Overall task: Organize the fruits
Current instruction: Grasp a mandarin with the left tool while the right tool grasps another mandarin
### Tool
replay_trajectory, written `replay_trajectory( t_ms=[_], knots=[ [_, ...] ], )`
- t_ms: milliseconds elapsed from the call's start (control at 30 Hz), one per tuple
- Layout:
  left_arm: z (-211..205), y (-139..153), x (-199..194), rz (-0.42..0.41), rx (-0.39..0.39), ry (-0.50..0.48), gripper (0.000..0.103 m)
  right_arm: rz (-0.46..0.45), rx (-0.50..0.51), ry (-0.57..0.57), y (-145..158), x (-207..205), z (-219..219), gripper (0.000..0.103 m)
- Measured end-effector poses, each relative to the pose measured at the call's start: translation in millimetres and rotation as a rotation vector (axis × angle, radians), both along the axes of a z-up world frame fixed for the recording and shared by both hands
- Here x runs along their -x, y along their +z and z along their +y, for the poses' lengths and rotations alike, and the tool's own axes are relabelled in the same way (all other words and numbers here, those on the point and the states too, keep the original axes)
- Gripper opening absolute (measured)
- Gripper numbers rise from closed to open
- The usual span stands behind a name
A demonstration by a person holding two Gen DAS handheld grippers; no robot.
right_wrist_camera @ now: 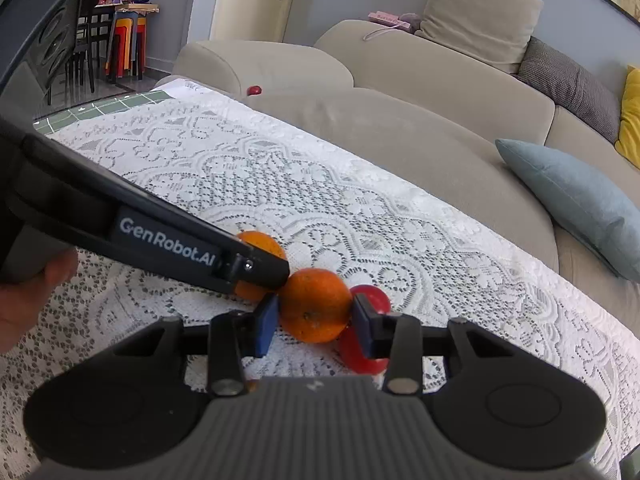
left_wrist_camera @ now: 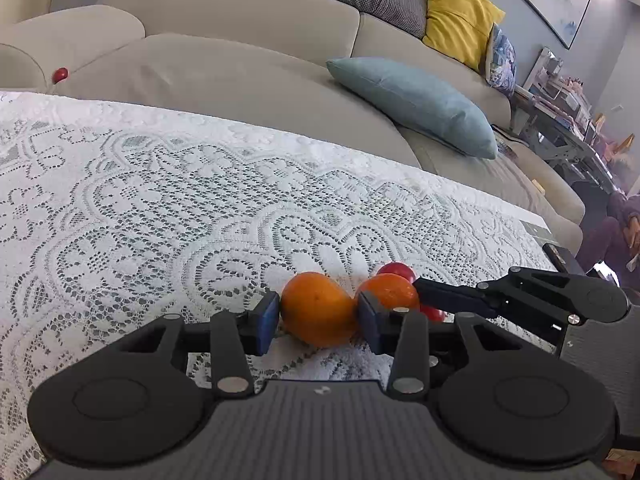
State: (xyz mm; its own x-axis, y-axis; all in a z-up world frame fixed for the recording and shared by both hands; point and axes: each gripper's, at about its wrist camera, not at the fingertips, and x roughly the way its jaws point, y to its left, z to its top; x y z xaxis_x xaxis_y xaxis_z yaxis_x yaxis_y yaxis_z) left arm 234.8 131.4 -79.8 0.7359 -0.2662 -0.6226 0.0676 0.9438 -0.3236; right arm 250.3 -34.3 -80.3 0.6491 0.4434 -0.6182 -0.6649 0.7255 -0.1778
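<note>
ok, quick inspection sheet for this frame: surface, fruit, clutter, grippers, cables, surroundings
Surface: white lace tablecloth over the table.
Job's things: two oranges, left orange and right orange, touching; two red fruits beside them; small red fruit on the sofa.
Clutter: nothing seen.
Grippers: left gripper fingers around left orange; right gripper fingers around right orange.
Cables: nothing seen.
Surroundings: beige sofa, blue cushion, yellow cushion.
</note>
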Motion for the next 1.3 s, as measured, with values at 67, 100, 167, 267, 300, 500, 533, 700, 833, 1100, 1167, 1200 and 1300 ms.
replay_trajectory(
  t_ms=[67, 100, 167, 267, 300, 500, 533, 700, 833, 1100, 1167, 1200, 1300],
  knots=[
    [-1, 2, 2, 0.001, -0.022, 0.001, 0.048, 0.008, -0.015, 0.003, 2, 1, -2, 0.037],
    [-1, 4, 3, 0.007, -0.036, 0.004, 0.048, 0.016, -0.026, 0.008, 4, 1, -3, 0.037],
    [1, 7, 6, 0.032, -0.045, 0.013, 0.048, 0.043, -0.05, 0.019, 7, 2, -5, 0.037],
    [10, 13, 15, 0.059, -0.053, 0.038, 0.048, 0.091, -0.097, 0.036, 11, 3, -6, 0.036],
    [13, 13, 18, 0.078, -0.059, 0.047, 0.048, 0.104, -0.103, 0.043, 12, 3, -5, 0.036],
    [23, 13, 28, 0.099, -0.061, 0.037, 0.048, 0.139, -0.123, 0.054, 10, 4, -2, 0.036],
    [22, 12, 28, 0.093, -0.064, 0.033, 0.048, 0.141, -0.128, 0.052, 10, 4, -2, 0.036],
    [21, 6, 25, 0.101, -0.026, 0.025, 0.048, 0.134, -0.139, 0.058, 8, 2, -3, 0.039],
    [19, 4, 25, 0.087, -0.043, 0.017, 0.047, 0.128, -0.131, 0.056, 4, -1, -2, 0.041],
    [17, 3, 25, 0.077, -0.047, 0.021, 0.047, 0.138, -0.132, 0.039, 0, -4, -3, 0.041],
    [18, 1, 24, 0.079, -0.033, 0.022, 0.047, 0.141, -0.132, 0.037, 0, -4, -4, 0.041],
    [17, 0, 23, 0.077, -0.028, 0.024, 0.047, 0.141, -0.133, 0.037, 0, -4, -4, 0.041],
    [15, 0, 24, 0.068, -0.038, 0.029, 0.047, 0.139, -0.124, 0.033, 0, -4, -2, 0.042]
  ],
)
